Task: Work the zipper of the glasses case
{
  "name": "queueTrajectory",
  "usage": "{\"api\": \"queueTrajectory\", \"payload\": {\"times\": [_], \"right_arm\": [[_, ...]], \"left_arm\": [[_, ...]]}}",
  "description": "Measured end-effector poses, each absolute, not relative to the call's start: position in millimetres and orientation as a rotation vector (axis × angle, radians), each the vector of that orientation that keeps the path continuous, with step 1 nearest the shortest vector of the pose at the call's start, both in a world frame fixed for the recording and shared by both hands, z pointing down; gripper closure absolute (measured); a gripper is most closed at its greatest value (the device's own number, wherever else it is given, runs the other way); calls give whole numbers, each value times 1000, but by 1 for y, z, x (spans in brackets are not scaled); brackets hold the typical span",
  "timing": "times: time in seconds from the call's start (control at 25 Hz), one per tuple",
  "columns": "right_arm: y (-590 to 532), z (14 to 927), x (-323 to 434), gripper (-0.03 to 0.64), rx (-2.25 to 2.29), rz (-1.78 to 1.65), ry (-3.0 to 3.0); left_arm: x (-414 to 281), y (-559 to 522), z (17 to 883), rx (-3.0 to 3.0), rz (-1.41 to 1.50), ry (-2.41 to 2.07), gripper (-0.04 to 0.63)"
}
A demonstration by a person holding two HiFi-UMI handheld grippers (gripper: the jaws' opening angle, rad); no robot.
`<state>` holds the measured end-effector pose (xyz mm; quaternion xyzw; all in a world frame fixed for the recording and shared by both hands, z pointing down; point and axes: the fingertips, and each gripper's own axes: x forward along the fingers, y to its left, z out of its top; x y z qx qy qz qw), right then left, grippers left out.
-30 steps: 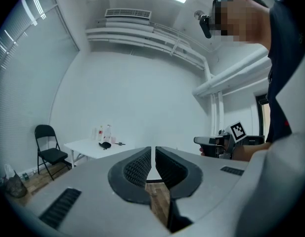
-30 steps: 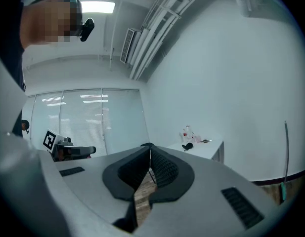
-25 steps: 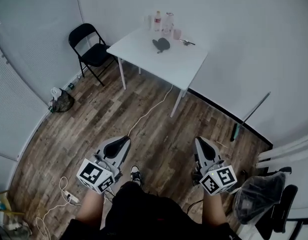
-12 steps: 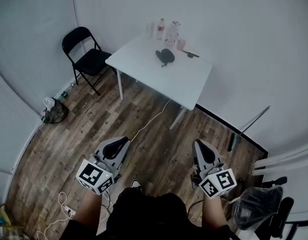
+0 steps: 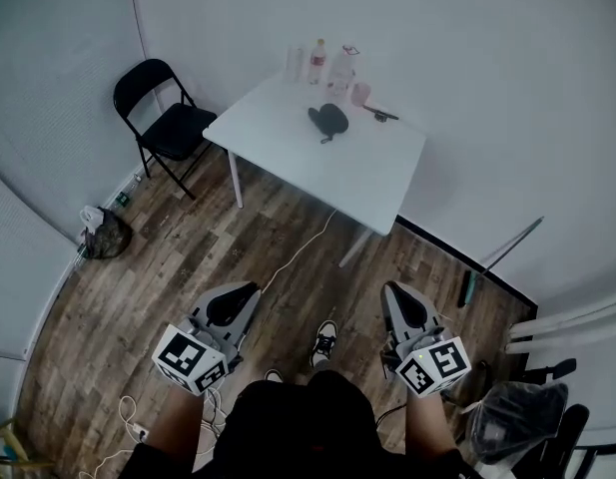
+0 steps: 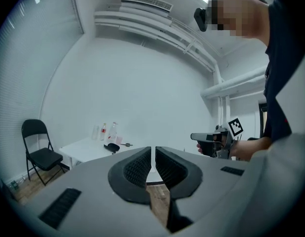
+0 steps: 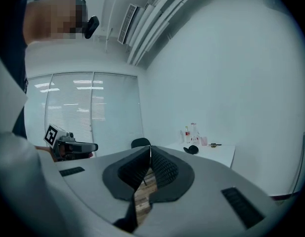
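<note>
Field note, standing off from the work.

- The dark, rounded glasses case (image 5: 327, 120) lies on the white square table (image 5: 288, 163), toward its far side. It sits just in front of a cluster of clear bottles and a cup (image 5: 325, 60). Nothing touches it, and it is well apart from both grippers. I cannot make out the zipper from here.
- The left grey hand-held gripper (image 5: 240, 295) has its jaws pressed together with nothing between them. Its own view shows only floor planks past the ribbed pads.
- The right grey hand-held gripper (image 5: 398, 294) is likewise closed and empty.
- I judge this to be a carry posture. With the case out of reach, closed jaws are the tidy way to hold the tools.
- I hold both grippers low before the body, side by side but apart. Each is level, nose toward the table, with its marker cube facing up.
- One black-and-white shoe (image 5: 325, 339) is planted forward between them on the wood-plank floor (image 5: 168, 257).
- The zipper work is not yet begun.
</note>
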<state>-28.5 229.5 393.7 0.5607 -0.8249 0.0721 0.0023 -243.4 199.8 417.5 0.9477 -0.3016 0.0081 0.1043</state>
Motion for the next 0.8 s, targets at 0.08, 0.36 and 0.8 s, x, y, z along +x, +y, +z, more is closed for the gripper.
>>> {"api": "queueTrajectory", "payload": {"times": [0.08,0.36,0.8], "right_arm": [[210,398,-22,597,1748,236,-2606],[131,391,25,597,1756,216,-2681],[15,373,147,597,1729,226,-2752]], "left_arm": [[-236,187,423,2786,41,-900,552],[-197,119,417,2775,28,-975,552],[-75,17,377,2798,-9,-1063,552]]}}
